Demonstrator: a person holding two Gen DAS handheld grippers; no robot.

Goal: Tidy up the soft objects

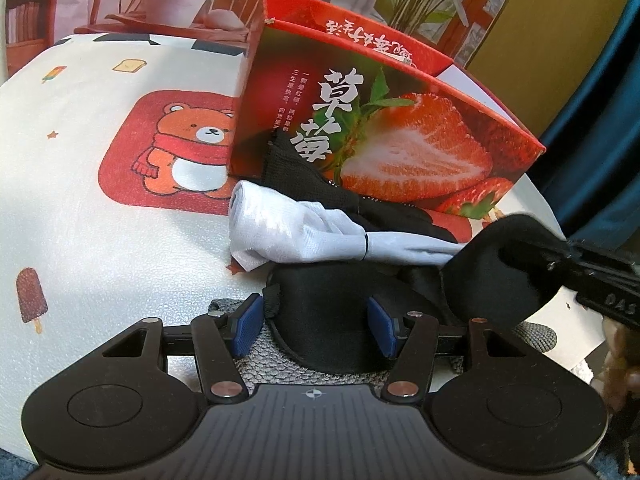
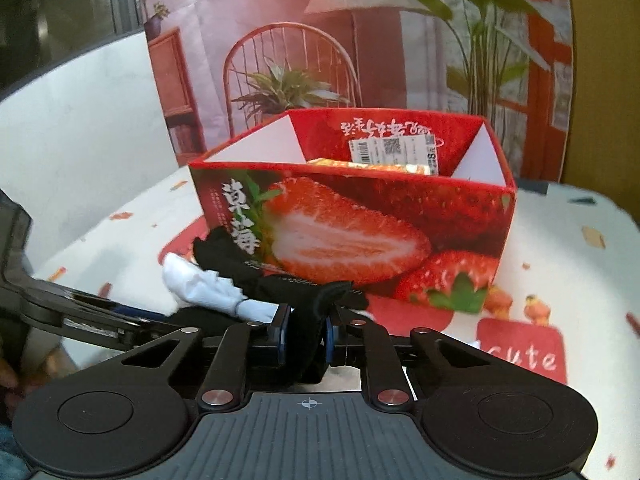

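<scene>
right hand-held gripper (image 2: 306,334) pinches black cloth (image 2: 308,320)

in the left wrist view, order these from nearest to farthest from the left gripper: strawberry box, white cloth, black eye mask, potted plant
1. black eye mask, between the left gripper fingers
2. white cloth, just beyond the mask
3. strawberry box, behind the cloth
4. potted plant, far back, upper left

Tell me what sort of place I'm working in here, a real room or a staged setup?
Probably a staged tabletop: a table under a cartoon bear cloth, a printed backdrop of chair and plants behind it, and a strawberry box as the bin. The right gripper pinches a black cloth.
</scene>
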